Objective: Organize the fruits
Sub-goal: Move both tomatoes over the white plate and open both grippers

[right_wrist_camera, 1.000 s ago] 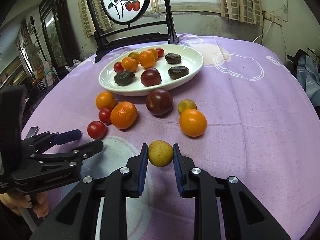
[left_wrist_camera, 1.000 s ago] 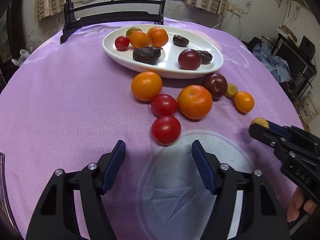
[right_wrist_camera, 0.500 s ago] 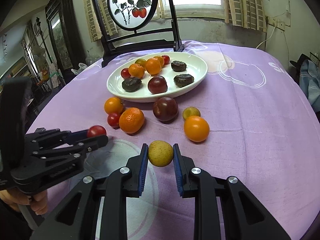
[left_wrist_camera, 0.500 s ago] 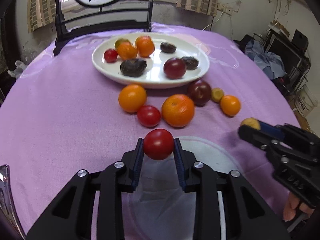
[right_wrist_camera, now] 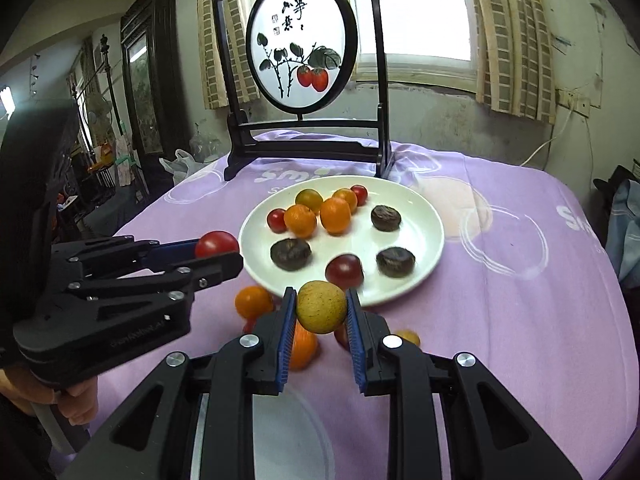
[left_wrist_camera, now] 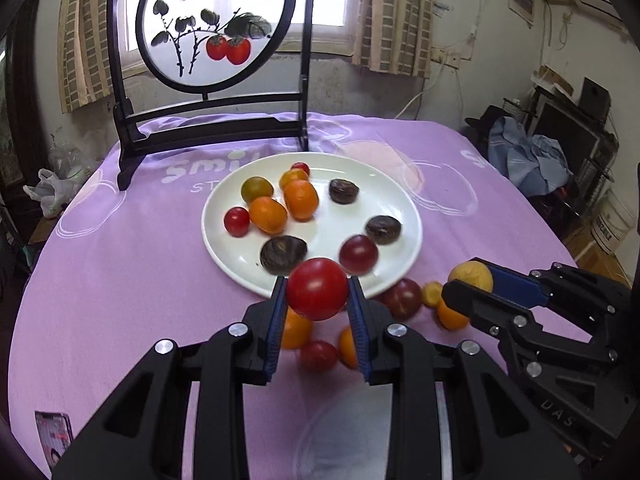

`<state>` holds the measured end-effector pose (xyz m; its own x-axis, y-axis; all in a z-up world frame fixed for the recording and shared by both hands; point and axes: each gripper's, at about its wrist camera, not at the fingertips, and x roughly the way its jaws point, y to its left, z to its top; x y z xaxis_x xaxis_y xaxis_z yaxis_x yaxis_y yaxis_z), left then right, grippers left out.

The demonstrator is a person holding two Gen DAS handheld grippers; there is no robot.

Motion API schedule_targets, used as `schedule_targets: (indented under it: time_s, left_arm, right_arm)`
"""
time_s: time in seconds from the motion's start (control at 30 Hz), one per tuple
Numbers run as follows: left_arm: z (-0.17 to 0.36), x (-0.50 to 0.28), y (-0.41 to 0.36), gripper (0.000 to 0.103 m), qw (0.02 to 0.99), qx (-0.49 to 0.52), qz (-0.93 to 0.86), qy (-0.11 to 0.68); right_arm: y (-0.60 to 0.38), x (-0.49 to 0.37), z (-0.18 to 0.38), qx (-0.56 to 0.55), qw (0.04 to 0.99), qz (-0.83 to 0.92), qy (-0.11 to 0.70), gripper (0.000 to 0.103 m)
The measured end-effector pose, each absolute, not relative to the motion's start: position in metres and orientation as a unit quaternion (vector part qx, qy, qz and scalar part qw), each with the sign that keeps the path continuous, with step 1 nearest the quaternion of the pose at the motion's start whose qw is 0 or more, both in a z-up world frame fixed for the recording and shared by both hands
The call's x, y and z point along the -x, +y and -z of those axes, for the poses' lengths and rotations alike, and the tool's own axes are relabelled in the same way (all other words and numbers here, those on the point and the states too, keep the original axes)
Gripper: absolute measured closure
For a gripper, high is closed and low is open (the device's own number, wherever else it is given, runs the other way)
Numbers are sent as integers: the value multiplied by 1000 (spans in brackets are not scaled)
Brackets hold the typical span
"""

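In the left wrist view, the left gripper (left_wrist_camera: 317, 294) is clenched on a red tomato (left_wrist_camera: 317, 289), its blue fingers (left_wrist_camera: 277, 322) pressing the fruit from both sides at mid-frame, lifted clear of the purple-clothed bench (left_wrist_camera: 120, 280). At the right edge of that frame the right gripper (left_wrist_camera: 468, 284) shows side-on. In its own view, the right gripper (right_wrist_camera: 321, 312) grasps a yellowish fruit (right_wrist_camera: 321, 307) the same way, across its widest part, which probably keeps a round thing from rolling out.

Both fruits hang just in front of the white plate (right_wrist_camera: 432, 240), which sits in the centre of each frame and already carries small oranges, tomatoes and dark fruits. That grouping suggests the plate is the collecting place, so each held fruit is likely bound for a bare patch of it. Several oranges and tomatoes lie loose on the cloth below the fingers, near the plate's front rim, not yet gathered.
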<state>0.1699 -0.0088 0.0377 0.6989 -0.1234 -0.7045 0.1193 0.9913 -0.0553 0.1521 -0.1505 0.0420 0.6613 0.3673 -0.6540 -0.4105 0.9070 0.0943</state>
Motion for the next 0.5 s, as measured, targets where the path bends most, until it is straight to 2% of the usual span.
schedule_targets:
  time_s: [0.23, 0.5]
  left_arm:
    - [-11, -228, 14, 74, 906, 20, 34, 422]
    - [13, -260, 19, 73, 893, 33, 26, 449]
  right_arm:
    - [-116, -196, -10, 56, 893, -215, 391, 78]
    - [-96, -217, 16, 57, 877, -218, 423, 77]
